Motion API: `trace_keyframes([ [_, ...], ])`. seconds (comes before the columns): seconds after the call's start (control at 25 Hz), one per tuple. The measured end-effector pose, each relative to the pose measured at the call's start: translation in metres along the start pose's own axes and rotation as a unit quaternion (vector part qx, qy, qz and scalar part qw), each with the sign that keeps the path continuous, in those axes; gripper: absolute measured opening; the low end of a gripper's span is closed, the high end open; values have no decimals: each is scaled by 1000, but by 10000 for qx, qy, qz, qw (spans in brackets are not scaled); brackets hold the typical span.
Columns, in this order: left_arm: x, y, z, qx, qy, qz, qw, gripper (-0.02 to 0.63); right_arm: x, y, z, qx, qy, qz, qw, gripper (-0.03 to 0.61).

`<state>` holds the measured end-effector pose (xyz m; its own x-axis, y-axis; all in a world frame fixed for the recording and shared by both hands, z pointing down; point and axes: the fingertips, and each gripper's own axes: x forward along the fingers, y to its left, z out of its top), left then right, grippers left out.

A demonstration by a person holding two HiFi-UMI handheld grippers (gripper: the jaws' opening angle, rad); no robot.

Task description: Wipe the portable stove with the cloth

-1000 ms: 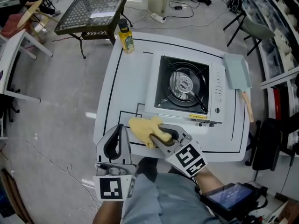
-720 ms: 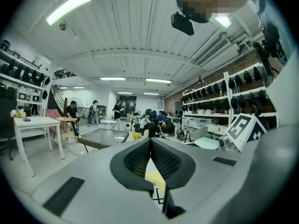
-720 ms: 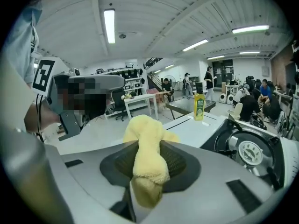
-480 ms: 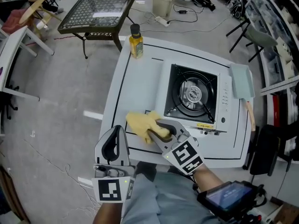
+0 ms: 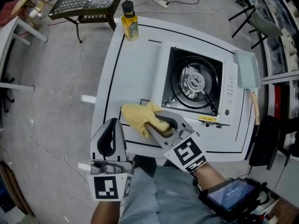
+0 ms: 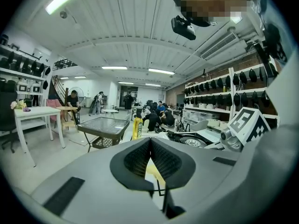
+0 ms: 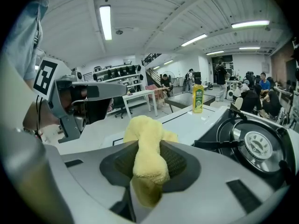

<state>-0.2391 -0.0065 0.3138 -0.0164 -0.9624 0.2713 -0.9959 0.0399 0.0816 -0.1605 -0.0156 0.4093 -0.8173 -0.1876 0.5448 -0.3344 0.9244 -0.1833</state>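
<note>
Though half buried in clamped right gripper (image 5: 163, 121) fingers (image 7: 180, 160), yellow cloth (image 5: 134, 115) beside stove (image 5: 196, 83) (left gripper (image 6: 150, 143) fingers together)

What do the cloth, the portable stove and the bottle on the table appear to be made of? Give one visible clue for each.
Cloth: soft yellow fabric, perhaps terry or microfibre; fuzzy nap, folds limply.
Stove: probably painted sheet metal; smooth glossy white outside, black inside, reflective silvery centre.
Bottle: clear plastic or glass, cannot tell which; yellow contents show through its wall.
</note>
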Motion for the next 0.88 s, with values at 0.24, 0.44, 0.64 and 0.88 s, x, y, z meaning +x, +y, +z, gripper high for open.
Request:
trace_keyframes([
  [0.24,-1,-19,3,112,0,43,9999,18,-13,-6,-6,13,-43,69,10000,140],
  [0.44,1,-44,5,183,25,-7,9998,17,-28,-14,-15,61,-54,93,9999,140],
  [0.64,4,-68,6,225,27,-76,9997,18,-45,-23,-24,107,-53,84,9999,140],
  [0.88,8,-92,8,281,24,-170,9995,17,-63,-34,-34,167,-63,44,9998,140],
])
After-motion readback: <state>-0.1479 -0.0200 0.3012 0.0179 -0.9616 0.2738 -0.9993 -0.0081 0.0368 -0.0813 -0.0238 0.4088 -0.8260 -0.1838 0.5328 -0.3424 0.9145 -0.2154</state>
